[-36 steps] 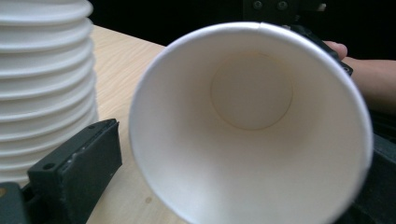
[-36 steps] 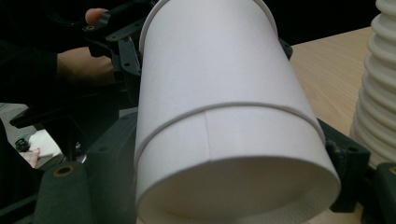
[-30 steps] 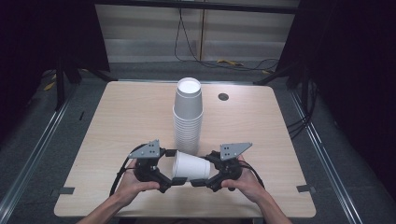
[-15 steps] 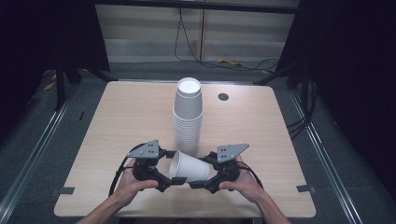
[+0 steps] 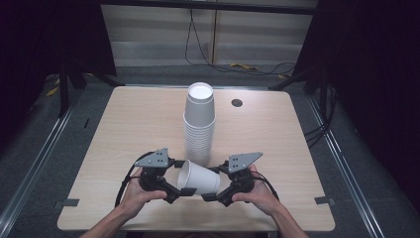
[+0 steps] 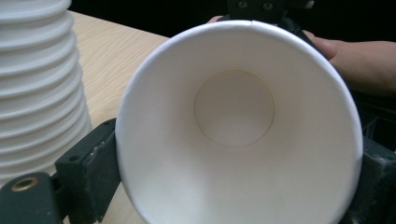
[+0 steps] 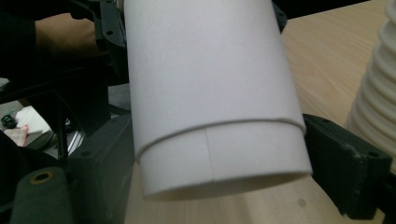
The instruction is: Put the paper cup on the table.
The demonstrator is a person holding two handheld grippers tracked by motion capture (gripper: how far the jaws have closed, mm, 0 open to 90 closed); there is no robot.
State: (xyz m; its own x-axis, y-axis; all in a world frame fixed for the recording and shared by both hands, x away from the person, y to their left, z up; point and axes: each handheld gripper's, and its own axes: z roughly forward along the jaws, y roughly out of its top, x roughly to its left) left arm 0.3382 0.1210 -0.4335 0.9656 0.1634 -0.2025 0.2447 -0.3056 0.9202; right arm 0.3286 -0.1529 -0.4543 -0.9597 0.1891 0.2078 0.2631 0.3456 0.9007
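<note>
A white paper cup lies level just above the table's front edge, held between both grippers. Its open mouth faces my left gripper, whose jaws have just been closing. They now press on the rim from both sides. My right gripper is shut on the cup's base end, one jaw on each side. A step line runs round the cup near its base. A hand holds each gripper.
A tall stack of white paper cups stands upside down mid-table, just behind the held cup, and is close beside it in both gripper views. The wooden table has a small dark hole at the back right.
The left gripper's jaws have closed in on the cup's rim. Both hands and the cup have stayed almost where they were.
</note>
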